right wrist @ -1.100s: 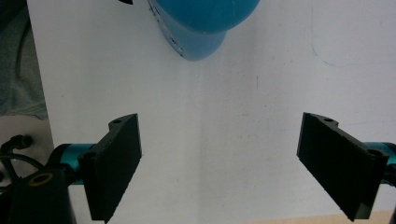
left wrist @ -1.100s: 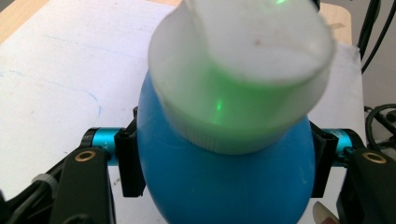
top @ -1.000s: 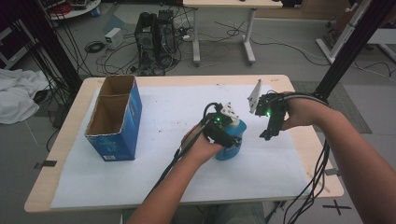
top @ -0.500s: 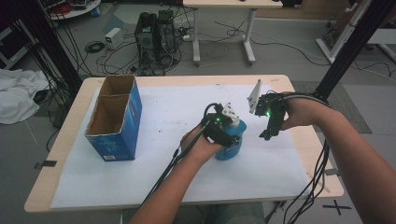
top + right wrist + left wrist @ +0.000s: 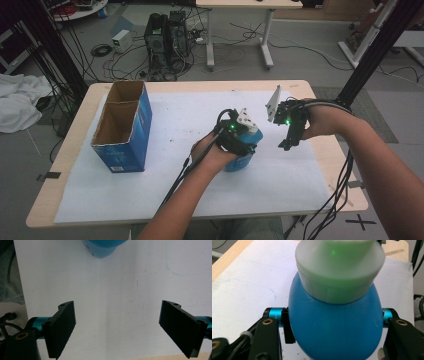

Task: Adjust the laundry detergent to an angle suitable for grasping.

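Note:
A round blue bottle (image 5: 239, 161) with a wide white cap (image 5: 250, 133) stands on the white sheet near the table's middle. My left gripper (image 5: 234, 141) is shut on it. In the left gripper view the black pads (image 5: 287, 326) press both sides of the blue bottle (image 5: 334, 327) just under its white cap (image 5: 339, 267). My right gripper (image 5: 290, 141) hovers a short way to the right of the bottle and points down. Its jaws stand wide open over bare sheet in the right gripper view (image 5: 125, 327), with the bottle's blue base (image 5: 101, 247) at the top edge.
An open-topped blue cardboard box (image 5: 125, 129) stands at the table's left. The white paper sheet (image 5: 165, 125) covers most of the wooden table (image 5: 330, 155). Black cables (image 5: 335, 195) hang off the front right edge.

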Tool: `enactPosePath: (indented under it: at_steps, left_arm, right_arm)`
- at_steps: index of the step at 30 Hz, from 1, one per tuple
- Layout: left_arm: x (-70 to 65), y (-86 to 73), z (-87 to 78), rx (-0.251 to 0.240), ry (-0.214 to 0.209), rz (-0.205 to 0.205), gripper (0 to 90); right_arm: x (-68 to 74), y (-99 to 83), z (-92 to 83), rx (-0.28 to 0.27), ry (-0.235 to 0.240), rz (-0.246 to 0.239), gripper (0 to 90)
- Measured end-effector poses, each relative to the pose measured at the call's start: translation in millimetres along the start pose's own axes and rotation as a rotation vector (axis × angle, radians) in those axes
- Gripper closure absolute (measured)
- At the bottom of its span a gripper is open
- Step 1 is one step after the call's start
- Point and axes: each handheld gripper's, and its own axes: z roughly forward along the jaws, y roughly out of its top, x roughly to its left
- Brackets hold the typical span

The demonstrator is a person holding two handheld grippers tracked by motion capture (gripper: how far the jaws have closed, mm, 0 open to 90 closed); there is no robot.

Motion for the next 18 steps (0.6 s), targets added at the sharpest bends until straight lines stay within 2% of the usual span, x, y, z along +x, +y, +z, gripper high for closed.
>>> enactPosePath:
  at_steps: [2,4,6,7,9,11,12,13,14,15,16,18]
  left_arm:
    - [1.7,0.9,-4.7,-0.003,-0.012,0.015,42.3]
    - [2.1,0.7,-5.9,-0.018,-0.022,0.003,42.3]
    - [7.2,0.5,-11.9,-0.026,-0.061,0.012,42.4]
    - [7.2,0.5,-11.9,-0.026,-0.061,0.012,42.4]
    - [13.4,-0.5,-17.0,-0.032,-0.106,0.021,42.4]
    - [16.5,-1.0,-18.9,-0.026,-0.121,0.032,42.4]
    - [18.1,-2.0,-19.6,-0.047,-0.133,0.021,42.4]
    - [23.1,-3.2,-23.2,-0.036,-0.151,0.046,42.5]
    - [23.1,-3.2,-23.2,-0.036,-0.151,0.046,42.4]
    - [26.5,-4.0,-25.0,-0.036,-0.17,0.058,42.4]
    - [26.8,-4.9,-25.1,-0.047,-0.18,0.04,42.4]
    - [33.2,-6.0,-28.1,-0.043,-0.212,0.07,42.5]
  right_arm:
    - [-0.3,0.1,-0.1,0.001,-0.002,-0.008,13.1]
    - [0.3,0.4,-0.2,0.001,0.0,-0.005,13.1]
    - [0.6,0.5,-0.4,0.001,-0.001,-0.005,13.1]
    - [0.9,0.6,-0.4,0.001,-0.002,-0.005,13.1]
    - [1.3,0.7,-0.5,0.001,-0.002,-0.003,13.1]
    - [1.5,0.7,-0.6,0.001,-0.002,-0.003,13.1]
    - [1.9,0.5,-1.0,0.002,-0.005,-0.001,13.1]
    - [1.9,0.2,-1.5,0.005,-0.008,-0.004,13.1]
    - [1.9,0.2,-1.5,0.005,-0.008,-0.004,13.1]
    - [2.9,0.1,-2.1,0.009,-0.005,0.006,13.1]
    - [3.1,-0.2,-2.7,0.008,-0.017,0.01,13.1]
    - [3.2,-0.2,-2.8,0.007,-0.023,0.015,13.1]
